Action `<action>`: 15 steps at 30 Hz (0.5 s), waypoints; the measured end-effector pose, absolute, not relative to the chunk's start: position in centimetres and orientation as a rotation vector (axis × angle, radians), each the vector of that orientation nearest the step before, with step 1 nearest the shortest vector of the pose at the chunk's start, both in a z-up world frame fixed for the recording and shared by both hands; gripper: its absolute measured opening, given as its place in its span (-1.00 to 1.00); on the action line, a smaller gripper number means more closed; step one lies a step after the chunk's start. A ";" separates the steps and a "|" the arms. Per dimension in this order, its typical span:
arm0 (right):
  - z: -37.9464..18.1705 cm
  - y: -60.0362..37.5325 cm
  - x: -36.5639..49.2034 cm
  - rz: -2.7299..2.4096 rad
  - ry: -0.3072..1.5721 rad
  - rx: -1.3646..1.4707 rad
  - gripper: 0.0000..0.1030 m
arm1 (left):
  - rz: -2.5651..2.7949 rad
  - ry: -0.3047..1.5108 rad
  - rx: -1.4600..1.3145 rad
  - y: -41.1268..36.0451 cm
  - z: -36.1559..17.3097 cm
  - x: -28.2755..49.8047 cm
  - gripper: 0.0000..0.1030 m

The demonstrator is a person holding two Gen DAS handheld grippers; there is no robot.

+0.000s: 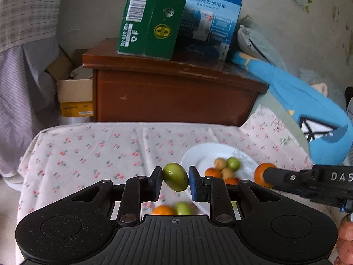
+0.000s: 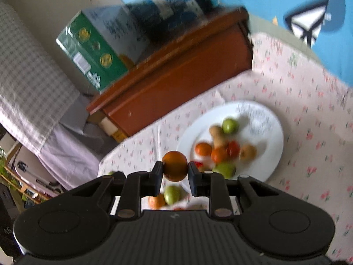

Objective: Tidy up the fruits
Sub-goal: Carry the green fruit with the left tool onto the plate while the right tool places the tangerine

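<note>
The green fruit (image 1: 175, 176) sits squeezed in the left tongs (image 1: 175, 180), mid-frame, its long side tilting down to the right. The orange fruit (image 2: 174, 166), round, is gripped in the right tongs (image 2: 174, 172). To the right lies a white plate (image 2: 269, 137) with more small fruits. Two loose fruits lie on the flowery cloth (image 1: 88, 150) below. A brown cabinet (image 1: 172, 92) with boxes stands behind.

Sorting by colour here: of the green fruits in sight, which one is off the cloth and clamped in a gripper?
The green fruit between the left gripper's pads. The other green ones lie on the white plate or on the cloth.
</note>
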State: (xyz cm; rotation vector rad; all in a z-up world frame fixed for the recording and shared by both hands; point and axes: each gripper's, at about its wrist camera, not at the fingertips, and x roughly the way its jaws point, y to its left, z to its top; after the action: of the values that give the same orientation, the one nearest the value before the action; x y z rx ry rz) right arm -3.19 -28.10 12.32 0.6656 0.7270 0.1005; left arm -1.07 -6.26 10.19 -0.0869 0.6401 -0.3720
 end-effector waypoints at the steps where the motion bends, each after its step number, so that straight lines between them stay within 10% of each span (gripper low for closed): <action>1: 12.7 -28.5 -3.0 0.096 0.718 0.664 -0.53 | -0.377 0.640 -0.092 -6.5 10.3 -0.7 -0.55; 15: 10.1 -33.4 0.6 -0.035 0.763 0.737 -0.53 | -0.467 0.685 -0.070 -11.0 8.8 4.7 -0.55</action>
State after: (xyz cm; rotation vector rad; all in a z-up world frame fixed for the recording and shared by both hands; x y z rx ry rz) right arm 0.60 -33.41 10.07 0.7372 0.7627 -0.0347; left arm 4.72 -11.03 8.75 -0.0699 0.6851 -0.4667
